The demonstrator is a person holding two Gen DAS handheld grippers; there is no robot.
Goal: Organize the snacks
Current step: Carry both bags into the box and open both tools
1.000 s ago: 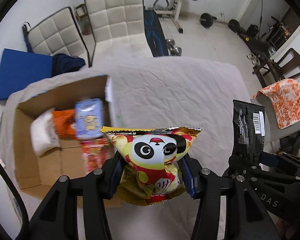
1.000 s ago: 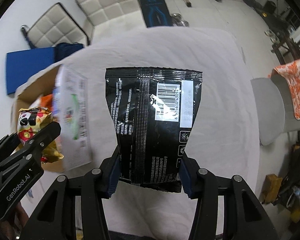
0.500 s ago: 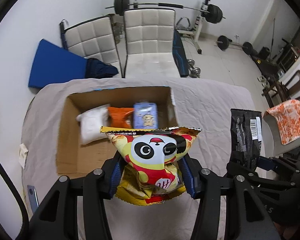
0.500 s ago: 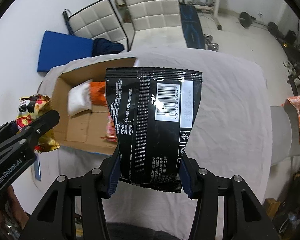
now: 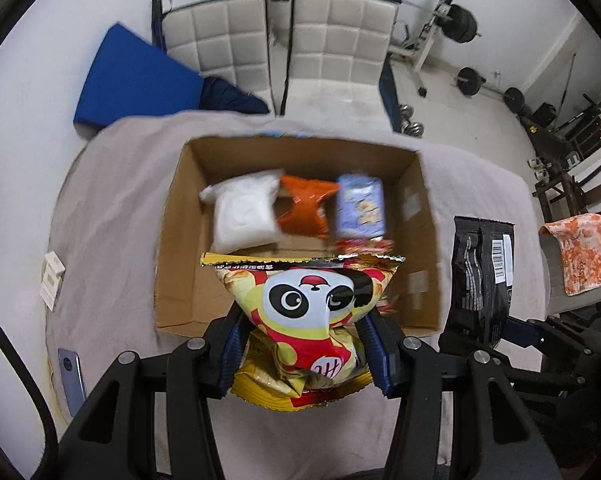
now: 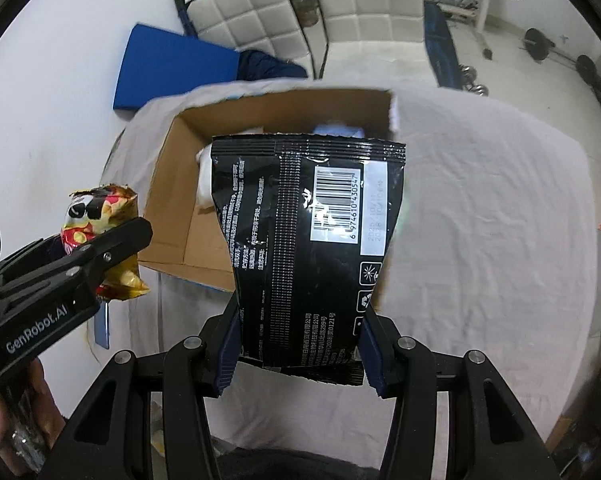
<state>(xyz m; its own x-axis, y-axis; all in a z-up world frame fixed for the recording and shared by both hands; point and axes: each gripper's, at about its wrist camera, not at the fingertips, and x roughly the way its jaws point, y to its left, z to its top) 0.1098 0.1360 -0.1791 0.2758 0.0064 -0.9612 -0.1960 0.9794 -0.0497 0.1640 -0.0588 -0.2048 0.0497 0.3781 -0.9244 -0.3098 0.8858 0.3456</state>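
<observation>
Table [image 5: 112, 208], draped in a pale grey-beige cloth, is filling most of both views; the cloth is lying wrinkled across the right half in the right wrist view.

Cardboard box [image 5: 180, 240] is sitting open on the table's left-centre part, flaps up, brown floor showing at its near left corner.

Black snack bag [image 6: 312, 240] is standing upright in the right gripper [image 6: 300, 354], barcode panel facing the camera; the blue-padded jaws are pinching its lower edge from both sides. In the left wrist view the same bag [image 5: 482, 276] is hanging just right of the box's right wall, above the cloth and outside the box.

Panda snack bag [image 5: 304, 320], yellow and red, is being clamped at its lower half by the left gripper [image 5: 304, 354]; its top seam is overlapping the box's near half in that view. From the right wrist camera the panda bag [image 6: 100, 240] is sitting left of the box's near corner, so I cannot tell whether it is over the opening or short of it.

Inside the box, along the far side: white pouch [image 5: 242, 214] at left, orange packet [image 5: 306, 210] touching it in the middle, light blue packet [image 5: 360, 206] at right. All three are blurring slightly. Red packet [image 5: 362, 246] is peeking out just in front of the blue one, mostly hidden behind the panda bag.

Smartphone [image 5: 71, 372] is lying at the table's left edge.
</observation>
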